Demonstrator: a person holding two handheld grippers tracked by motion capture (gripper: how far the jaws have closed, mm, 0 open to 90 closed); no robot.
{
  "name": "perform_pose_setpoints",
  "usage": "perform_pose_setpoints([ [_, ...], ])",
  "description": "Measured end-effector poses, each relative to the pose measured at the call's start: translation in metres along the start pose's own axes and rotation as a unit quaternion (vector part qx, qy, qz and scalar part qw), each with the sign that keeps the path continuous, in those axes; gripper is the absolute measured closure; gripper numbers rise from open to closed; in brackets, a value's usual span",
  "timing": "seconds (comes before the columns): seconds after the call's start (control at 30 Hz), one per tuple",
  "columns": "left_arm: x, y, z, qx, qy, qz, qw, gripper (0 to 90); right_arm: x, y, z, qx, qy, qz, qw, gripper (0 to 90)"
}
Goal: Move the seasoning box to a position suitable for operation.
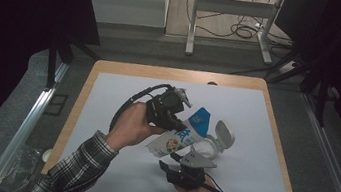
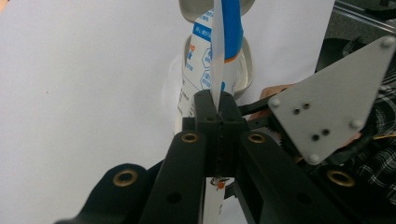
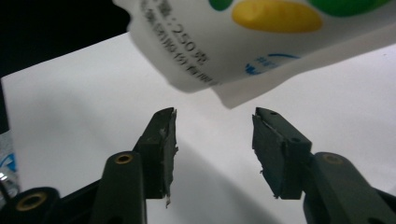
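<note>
A white pouch [image 1: 178, 138] with a blue top and printed lettering hangs tilted over the white sheet. My left gripper [image 1: 178, 123] is shut on its flat sealed edge; in the left gripper view the thin seam of the pouch [image 2: 215, 70] runs between the closed jaws of the left gripper [image 2: 218, 106]. A white tub [image 1: 210, 147] with a flipped-up lid [image 1: 224, 133] sits just under the pouch's blue end. My right gripper [image 1: 167, 161] stands open below the pouch's lower corner. In the right gripper view the pouch [image 3: 243, 42] hangs above the right gripper [image 3: 215, 135], clear of both pads.
A white sheet [image 1: 122, 99] covers the wooden table [image 1: 91, 76]. The right gripper's grey plate [image 2: 331, 107] and a plaid sleeve [image 1: 75, 168] are close by. Dark floor, metal rails and desk legs [image 1: 193, 23] lie beyond the far edge.
</note>
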State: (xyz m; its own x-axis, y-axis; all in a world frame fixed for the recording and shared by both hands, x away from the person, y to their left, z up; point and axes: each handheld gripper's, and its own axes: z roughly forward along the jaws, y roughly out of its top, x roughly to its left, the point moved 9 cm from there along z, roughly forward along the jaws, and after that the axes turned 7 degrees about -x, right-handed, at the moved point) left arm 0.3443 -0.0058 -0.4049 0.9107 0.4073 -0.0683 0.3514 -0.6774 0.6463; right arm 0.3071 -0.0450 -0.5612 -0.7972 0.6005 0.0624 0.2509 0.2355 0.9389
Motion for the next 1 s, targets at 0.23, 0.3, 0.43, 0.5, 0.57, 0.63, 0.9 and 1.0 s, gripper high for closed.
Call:
perform_pose_setpoints([
  [0.23, -0.005, 0.007, -0.005, 0.003, 0.001, 0.001, 1.0, 90.0, -0.004, 0.009, 0.01, -0.027, -0.017, 0.005, 0.9995, 47.4],
  [0.3, -0.006, 0.009, -0.006, 0.001, 0.002, 0.002, 1.0, 90.0, -0.005, 0.012, 0.013, -0.036, -0.022, 0.003, 0.9991, 47.1],
  [0.43, -0.008, 0.013, -0.01, 0.0, 0.003, 0.006, 1.0, 90.0, -0.005, 0.014, 0.018, -0.045, -0.031, -0.002, 0.9985, 47.1],
  [0.5, -0.01, 0.014, -0.011, 0.0, 0.001, 0.006, 1.0, 90.0, -0.004, 0.016, 0.02, -0.054, -0.036, -0.01, 0.9978, 47.1],
  [0.57, -0.01, 0.015, -0.01, 0.001, 0.0, 0.006, 1.0, 90.0, -0.004, 0.018, 0.02, -0.063, -0.041, -0.012, 0.9971, 47.5],
  [0.63, -0.011, 0.014, -0.01, 0.001, -0.001, 0.005, 1.0, 90.0, -0.005, 0.021, 0.021, -0.07, -0.046, -0.017, 0.9964, 47.6],
  [0.9, -0.01, 0.016, -0.002, 0.01, -0.001, 0.006, 0.9999, 90.0, 0.003, 0.024, 0.019, -0.076, -0.029, -0.013, 0.9966, 58.6],
  [1.0, -0.011, 0.016, 0.002, 0.014, -0.002, 0.004, 0.9999, 90.0, 0.005, 0.023, 0.018, -0.069, -0.02, -0.001, 0.9974, 59.0],
])
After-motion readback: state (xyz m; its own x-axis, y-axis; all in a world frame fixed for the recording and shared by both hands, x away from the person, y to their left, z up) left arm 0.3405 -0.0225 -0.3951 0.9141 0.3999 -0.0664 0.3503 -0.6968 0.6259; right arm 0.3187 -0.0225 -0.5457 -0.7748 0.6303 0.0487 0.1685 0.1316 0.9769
